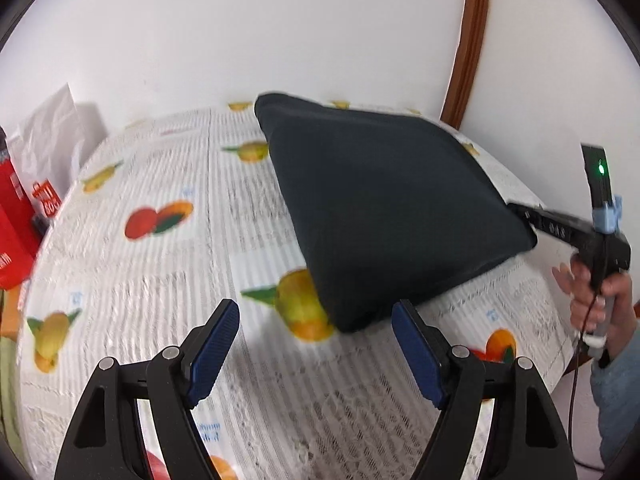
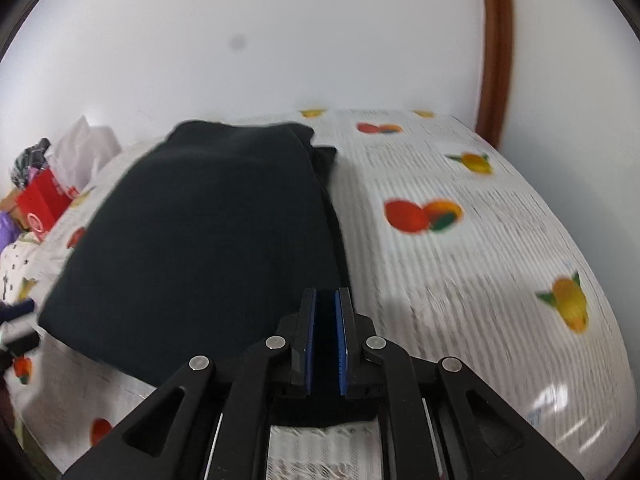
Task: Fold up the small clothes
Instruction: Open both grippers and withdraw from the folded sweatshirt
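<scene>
the dark garment (image 1: 384, 208) lay folded on the table (image 1: 160, 264), over a white cloth printed with oranges and lemons. it looked like a thick, roughly four-sided pad, several layers deep, and in the right wrist view (image 2: 200, 240) a second dark layer showed along its right edge.

seen from the left wrist, its long axis ran from the far corner near the wall down to the near corner by the left claw (image 1: 316, 344), so it sat diagonally, one corner pointing at that claw. a printed lemon (image 1: 298, 304) was half covered by that near corner.

the left claw was spread wide, blue pads well apart, nothing between them; it sat just short of the garment's near corner, and whether the right-hand finger touched the cloth was hard to tell through the blur.

the right claw (image 2: 326, 336) was pressed nearly together, pinching the garment's near edge, dark fabric showing between the blue pads. from the left wrist view the right claw (image 1: 530, 216) met the garment's right-hand corner, gripped by the person's hand (image 1: 600, 300).

a red box (image 1: 16, 216) and a white bag (image 1: 52, 136) stood at the table's left end, well apart from the garment. a brown frame (image 2: 496, 52) ran up the white wall behind.
</scene>
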The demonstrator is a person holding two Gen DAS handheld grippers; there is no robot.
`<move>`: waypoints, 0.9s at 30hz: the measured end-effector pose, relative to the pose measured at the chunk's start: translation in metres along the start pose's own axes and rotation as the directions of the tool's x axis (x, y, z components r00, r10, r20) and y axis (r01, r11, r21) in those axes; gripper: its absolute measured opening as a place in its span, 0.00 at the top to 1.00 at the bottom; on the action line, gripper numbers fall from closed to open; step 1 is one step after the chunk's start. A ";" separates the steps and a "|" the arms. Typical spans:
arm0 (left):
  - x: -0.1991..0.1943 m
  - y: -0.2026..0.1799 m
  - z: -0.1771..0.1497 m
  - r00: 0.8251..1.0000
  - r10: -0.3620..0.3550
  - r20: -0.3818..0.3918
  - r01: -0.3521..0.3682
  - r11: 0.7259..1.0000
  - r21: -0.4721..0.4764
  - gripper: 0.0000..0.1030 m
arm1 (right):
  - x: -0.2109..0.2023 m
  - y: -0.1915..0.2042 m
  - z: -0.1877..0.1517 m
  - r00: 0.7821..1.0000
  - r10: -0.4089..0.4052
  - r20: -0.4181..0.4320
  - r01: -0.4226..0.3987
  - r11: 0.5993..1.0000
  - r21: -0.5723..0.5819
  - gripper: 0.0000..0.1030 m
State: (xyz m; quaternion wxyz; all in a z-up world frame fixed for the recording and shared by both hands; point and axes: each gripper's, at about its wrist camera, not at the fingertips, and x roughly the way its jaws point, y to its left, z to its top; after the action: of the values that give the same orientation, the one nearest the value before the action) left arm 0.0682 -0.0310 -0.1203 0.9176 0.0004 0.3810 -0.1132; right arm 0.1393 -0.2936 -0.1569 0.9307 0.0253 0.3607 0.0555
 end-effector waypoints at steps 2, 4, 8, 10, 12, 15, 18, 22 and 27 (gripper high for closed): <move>0.003 0.001 0.012 1.000 0.009 0.010 -0.009 1.000 -0.014 0.26 | -0.007 -0.003 0.003 1.000 0.004 -0.016 -0.004 1.000 0.004 0.91; 0.011 0.004 0.024 1.000 0.024 0.018 -0.023 0.999 -0.023 0.26 | -0.016 -0.004 0.008 1.000 0.005 -0.024 -0.005 1.000 -0.004 0.91; 0.036 0.005 0.030 0.995 0.087 -0.042 -0.088 0.996 -0.019 0.26 | -0.031 -0.007 0.022 1.000 -0.020 -0.006 0.020 1.000 -0.018 0.88; 0.051 0.005 0.025 0.993 0.087 -0.082 -0.087 0.996 -0.006 0.26 | -0.033 -0.008 0.033 1.000 -0.014 -0.005 0.013 1.000 -0.012 0.79; 0.056 0.003 0.023 0.993 0.089 -0.084 -0.087 0.996 0.019 0.26 | -0.032 -0.007 0.047 1.000 -0.002 -0.003 0.001 1.000 -0.015 0.65; 0.047 0.007 0.036 0.997 0.054 -0.053 -0.052 0.998 0.028 0.26 | -0.025 -0.001 0.069 1.000 0.005 0.005 -0.004 0.999 -0.042 0.58; 0.044 0.010 0.055 0.999 0.041 -0.024 -0.040 0.999 0.033 0.26 | -0.009 0.006 0.096 0.999 0.031 0.009 -0.030 0.998 -0.054 0.53; 0.065 0.015 0.075 0.998 0.046 -0.040 -0.044 0.998 0.033 0.26 | 0.034 0.014 0.131 0.996 0.083 -0.042 -0.084 0.996 -0.038 0.51; 0.082 0.026 0.089 0.998 -0.042 -0.040 0.043 0.999 0.020 0.26 | 0.096 0.019 0.160 0.984 0.116 -0.133 -0.116 0.993 0.007 0.51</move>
State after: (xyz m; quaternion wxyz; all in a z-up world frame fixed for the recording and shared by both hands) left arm 0.1915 -0.0302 -0.1167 0.9072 0.0041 0.3980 -0.1365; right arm 0.3161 -0.2645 -0.1018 0.8997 0.0420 0.4200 0.1114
